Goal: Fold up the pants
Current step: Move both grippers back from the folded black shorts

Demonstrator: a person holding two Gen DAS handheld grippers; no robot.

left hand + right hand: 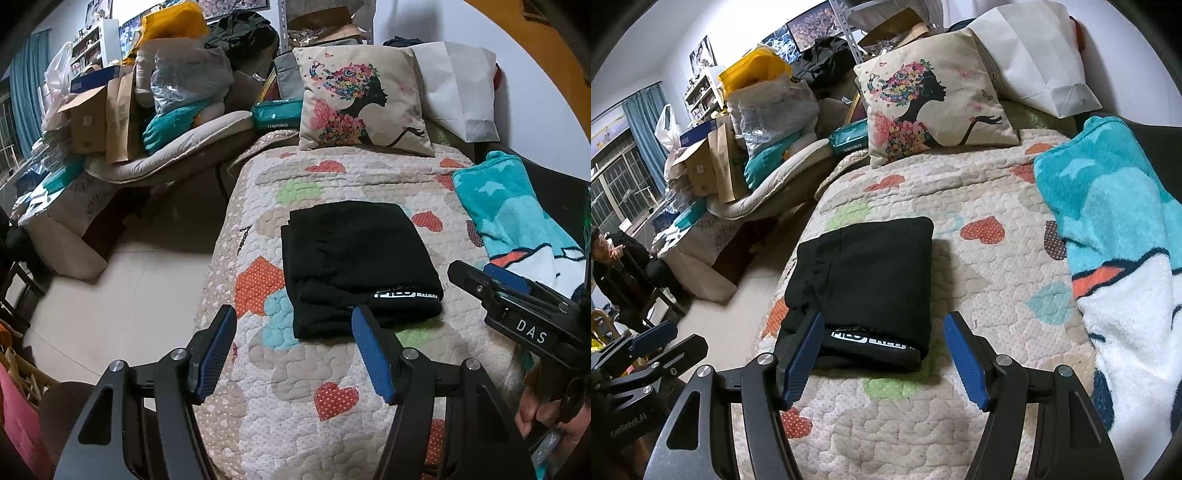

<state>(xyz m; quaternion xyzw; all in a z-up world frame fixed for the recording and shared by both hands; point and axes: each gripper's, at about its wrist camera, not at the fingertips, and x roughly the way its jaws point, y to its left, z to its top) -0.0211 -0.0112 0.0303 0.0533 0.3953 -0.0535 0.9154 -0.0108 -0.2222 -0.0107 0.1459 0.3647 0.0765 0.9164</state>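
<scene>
The black pants [354, 266] lie folded into a compact rectangle on the heart-patterned quilt [332, 373], waistband lettering at 6 o'clock. The left gripper [293, 325] and right gripper [882, 332] hover just short of that edge, each spread wide and empty. At 12 o'clock leans a floral-silhouette cushion [364, 101]; at 3 o'clock a teal fleece blanket [1115, 236]. At 10 o'clock an open cardboard box [86, 120] sits among stuffed plastic bags [184, 77], contents unclear.

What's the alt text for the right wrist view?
Black pants, folded into a compact rectangle, lie on a heart-patterned quilt, with the open right gripper empty just short of their near edge. A teal blanket lies to the right and a printed pillow behind.
</scene>
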